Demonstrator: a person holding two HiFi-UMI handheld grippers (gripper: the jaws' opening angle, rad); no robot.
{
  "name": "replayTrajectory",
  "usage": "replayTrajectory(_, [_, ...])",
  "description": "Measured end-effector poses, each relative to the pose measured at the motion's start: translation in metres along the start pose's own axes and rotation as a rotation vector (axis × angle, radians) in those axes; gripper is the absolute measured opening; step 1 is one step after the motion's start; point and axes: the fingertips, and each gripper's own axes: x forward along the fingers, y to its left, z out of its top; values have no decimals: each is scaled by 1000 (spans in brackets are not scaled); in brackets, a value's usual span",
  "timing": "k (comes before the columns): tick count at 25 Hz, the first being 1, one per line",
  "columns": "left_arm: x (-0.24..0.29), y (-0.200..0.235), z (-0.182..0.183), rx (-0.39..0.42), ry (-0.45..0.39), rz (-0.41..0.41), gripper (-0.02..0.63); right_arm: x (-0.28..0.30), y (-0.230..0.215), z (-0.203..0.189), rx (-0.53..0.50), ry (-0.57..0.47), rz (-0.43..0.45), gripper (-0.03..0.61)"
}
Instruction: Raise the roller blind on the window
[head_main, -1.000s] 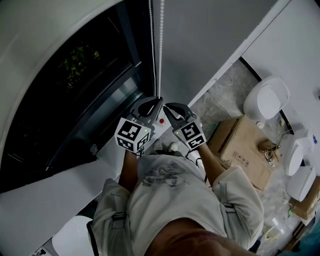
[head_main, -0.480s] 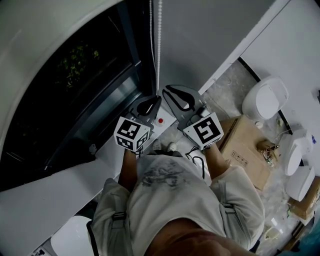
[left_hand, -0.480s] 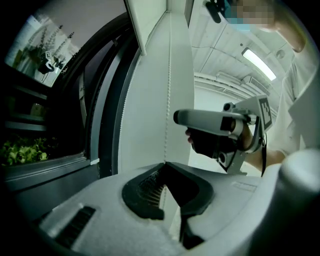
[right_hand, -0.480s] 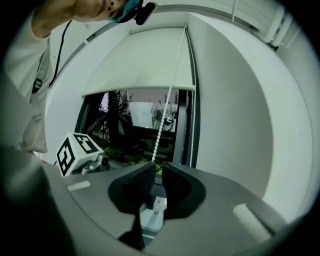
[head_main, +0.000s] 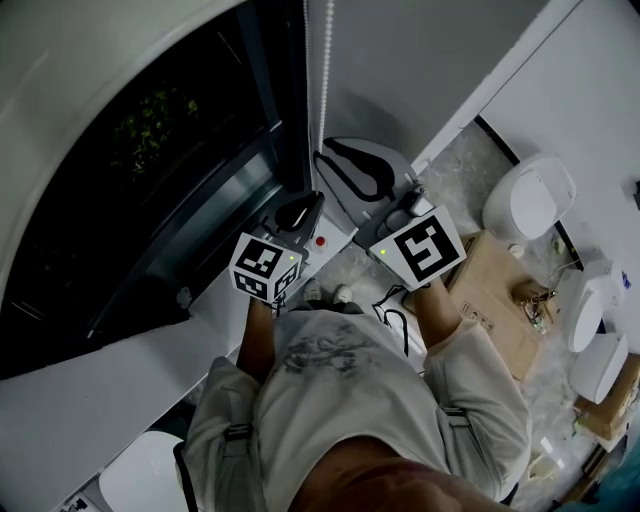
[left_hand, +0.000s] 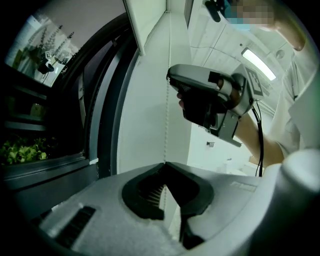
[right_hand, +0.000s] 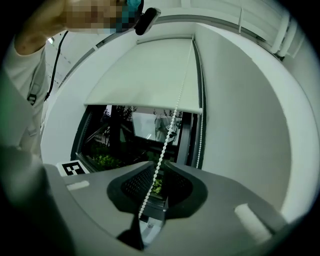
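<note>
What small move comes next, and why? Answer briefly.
Probably close the right hand-held gripper on the bead chain: its jaws stand apart with the chain between them, while the left hand-held gripper is shut on it lower down. The roller blind is only partly raised.

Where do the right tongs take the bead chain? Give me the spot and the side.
Take the bead chain on the strand that the left tongs pinch, above them. Come from the room side with the right tongs open, one jaw either side: the strand hangs thin and straight, and runs between them now.
</note>
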Motion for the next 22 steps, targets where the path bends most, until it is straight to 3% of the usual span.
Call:
replayTrajectory(6, [1,-2,0,2,2,-5,9,10,-3,16,-15,-7,23,72])
replayTrajectory(10, [1,-3,1,2,-1,-10,9,11,-4,19,-7,-16,20,12])
replayTrajectory(22, [3,1,-10,-17,14,-16,9,10,-1,7,3,-26,-17,9])
